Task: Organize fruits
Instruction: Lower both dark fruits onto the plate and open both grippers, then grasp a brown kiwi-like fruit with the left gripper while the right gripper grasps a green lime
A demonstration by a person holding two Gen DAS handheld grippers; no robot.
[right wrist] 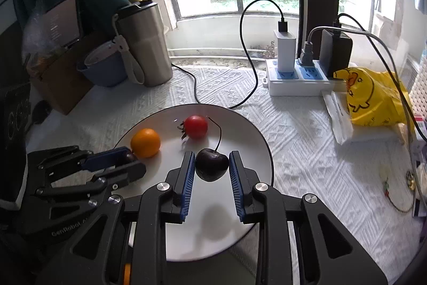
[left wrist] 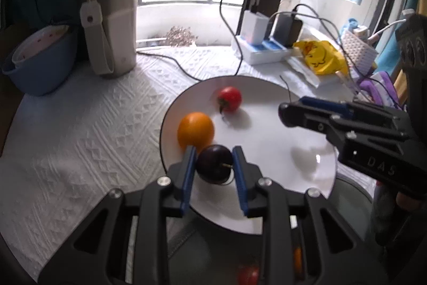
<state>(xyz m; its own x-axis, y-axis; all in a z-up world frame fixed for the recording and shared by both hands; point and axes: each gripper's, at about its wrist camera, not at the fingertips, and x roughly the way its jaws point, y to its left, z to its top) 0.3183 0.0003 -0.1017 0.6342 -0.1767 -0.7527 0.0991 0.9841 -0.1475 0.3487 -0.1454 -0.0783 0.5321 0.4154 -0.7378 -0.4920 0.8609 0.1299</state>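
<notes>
Between the blue-padded fingers of the right gripper [right wrist: 210, 163] a dark, glossy cherry with a long thin stem [right wrist: 212, 164] is sitting, both pads pressing its sides, so that tool is clamped on it and holding it above the round white plate [right wrist: 250, 130], its shadow falling on the plate below. Over on the left, the left gripper [left wrist: 214, 163] is doing the same thing with a second dark cherry with a short stem [left wrist: 214, 164]: pads touching it on each side, right at the near-left part of the plate.

Just beyond the left gripper's tip, the small orange round fruit [left wrist: 195, 130] is resting on the plate's left edge, nearly touching that cherry. The red cherry tomato with a green calyx [left wrist: 229, 99] is lying further back on the plate, apart from the orange one.

Everything is sitting on a white textured tablecloth [right wrist: 299, 140]. Behind, near the window, a steel tumbler with a strap [right wrist: 145, 44] is standing beside a blue bowl [right wrist: 104, 71], and a white power strip [right wrist: 296, 82] and yellow duck-print bag [right wrist: 373, 98] are sitting off to the right.
</notes>
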